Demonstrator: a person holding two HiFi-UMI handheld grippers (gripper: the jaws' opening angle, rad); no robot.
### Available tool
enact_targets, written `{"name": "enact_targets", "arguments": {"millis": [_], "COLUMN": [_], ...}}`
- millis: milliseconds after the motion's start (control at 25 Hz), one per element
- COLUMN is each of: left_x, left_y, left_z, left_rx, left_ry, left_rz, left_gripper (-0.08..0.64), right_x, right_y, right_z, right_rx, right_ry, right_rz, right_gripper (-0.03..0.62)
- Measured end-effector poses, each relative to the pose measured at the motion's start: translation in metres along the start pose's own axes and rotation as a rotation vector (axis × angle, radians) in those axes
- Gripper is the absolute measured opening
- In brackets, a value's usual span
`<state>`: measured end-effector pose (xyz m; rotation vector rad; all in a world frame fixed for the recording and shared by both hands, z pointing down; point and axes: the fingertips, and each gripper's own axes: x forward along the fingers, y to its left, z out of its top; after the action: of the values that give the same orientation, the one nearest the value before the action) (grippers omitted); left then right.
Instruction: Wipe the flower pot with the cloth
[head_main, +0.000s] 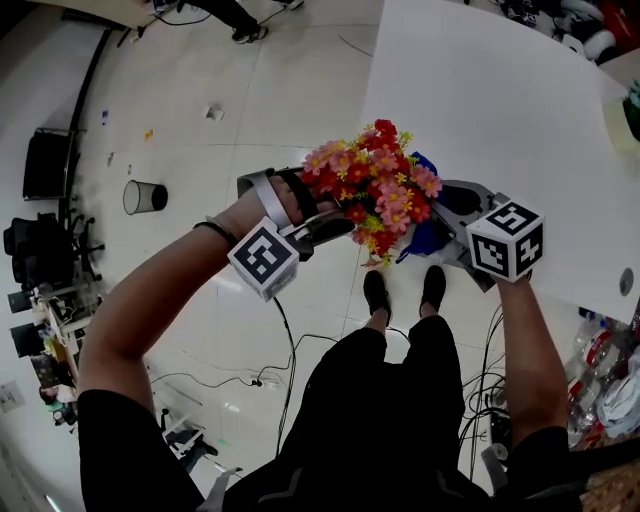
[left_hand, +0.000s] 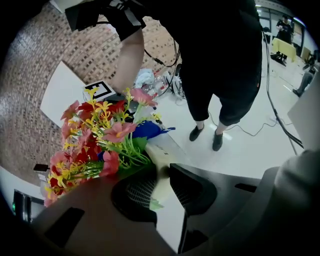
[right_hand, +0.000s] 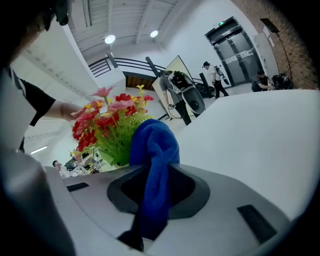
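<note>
The left gripper's (head_main: 325, 230) fingers clamp the cream flower pot (left_hand: 160, 152), held up at the tabletop's (head_main: 500, 120) near-left corner. The right gripper's (head_main: 440, 225) fingers pinch the blue cloth (right_hand: 152, 145), which sits just right of the flowers (head_main: 375, 185). The pot's wall probably lies leftward and lower.

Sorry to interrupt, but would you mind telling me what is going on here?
A person stands at the edge of a white table with a gripper in each hand. The left gripper clamps a pale pot of flowers and holds it up at the table's edge. The right gripper grips a blue cloth and holds it right beside the flowers. Whether the cloth touches the pot cannot be seen.
</note>
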<state>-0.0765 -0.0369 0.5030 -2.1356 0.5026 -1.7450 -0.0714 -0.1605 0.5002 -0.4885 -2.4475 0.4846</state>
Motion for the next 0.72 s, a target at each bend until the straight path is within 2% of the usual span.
{"name": "enact_targets", "arguments": {"millis": [120, 360, 560, 640, 720], "left_x": [0.003, 0.003, 0.003, 0.003, 0.004], "left_y": [0.007, 0.005, 0.002, 0.001, 0.002], "left_z": [0.003, 0.001, 0.0, 0.0, 0.001], "left_rx": [0.03, 0.029, 0.038, 0.044, 0.045], "left_ry": [-0.015, -0.006, -0.006, -0.001, -0.002], "left_rz": [0.037, 0.053, 0.073, 0.084, 0.096], "left_gripper": [0.084, 0.084, 0.084, 0.084, 0.084], "right_x": [-0.014, -0.014, -0.004, -0.009, -0.024], "right_y": [0.016, 0.045, 0.079, 0.079, 0.057], "right_z": [-0.015, -0.03, -0.044, -0.049, -0.046], "right_rx": [0.008, 0.0, -0.059, -0.035, 0.013], "right_ry": [-0.006, -0.043, -0.007, -0.016, -0.056], "right_rz": [-0.004, -0.021, 0.026, 0.026, -0.018], "right_gripper": [0.075, 0.075, 0.075, 0.075, 0.075]}}
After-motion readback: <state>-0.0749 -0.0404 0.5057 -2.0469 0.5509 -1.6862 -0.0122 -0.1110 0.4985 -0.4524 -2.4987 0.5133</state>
